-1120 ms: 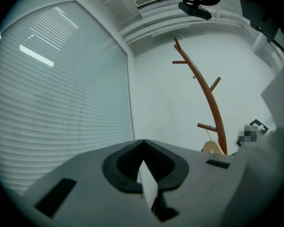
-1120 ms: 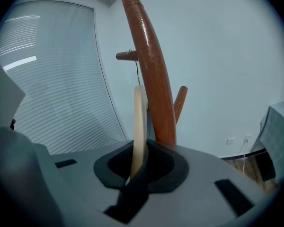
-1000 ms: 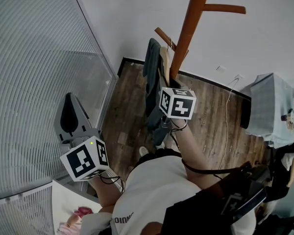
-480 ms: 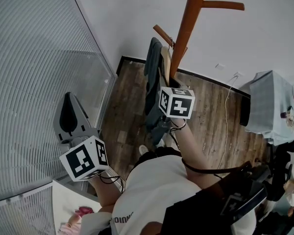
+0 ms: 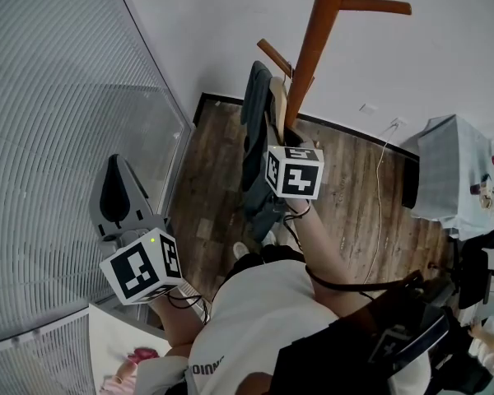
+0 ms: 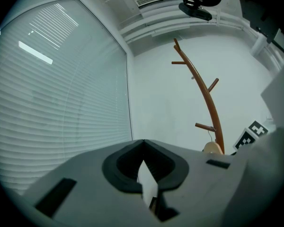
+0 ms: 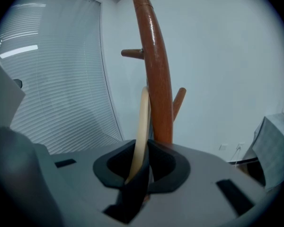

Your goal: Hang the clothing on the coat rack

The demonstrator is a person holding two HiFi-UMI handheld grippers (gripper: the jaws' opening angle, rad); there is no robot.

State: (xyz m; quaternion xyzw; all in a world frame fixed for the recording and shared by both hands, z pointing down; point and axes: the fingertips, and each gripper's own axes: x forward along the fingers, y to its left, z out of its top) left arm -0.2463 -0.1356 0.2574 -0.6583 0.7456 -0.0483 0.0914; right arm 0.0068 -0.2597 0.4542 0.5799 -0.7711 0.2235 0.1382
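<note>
A brown wooden coat rack (image 5: 313,48) stands by the white wall. A pale wooden hanger (image 5: 277,105) hangs by its hook from a low peg and carries a dark garment (image 5: 253,130). My right gripper (image 5: 273,142) reaches up to the hanger's lower end. In the right gripper view the hanger (image 7: 143,122) and a fold of dark cloth (image 7: 132,193) pass between its jaws. The jaws have just been opening, and a thin gap shows beside the cloth. My left gripper (image 5: 115,167) is held low at the left, shut and empty, and from there the rack (image 6: 208,103) looks distant.
A glass partition with blinds (image 5: 58,138) runs along the left. At the right edge stands a table under a grey cloth (image 5: 453,171). A white cable (image 5: 383,196) trails over the wood floor from a wall socket. The person's torso fills the bottom of the head view.
The right gripper has edged slightly left toward the garment. The left gripper, the hanger and the garment stay where they were.
</note>
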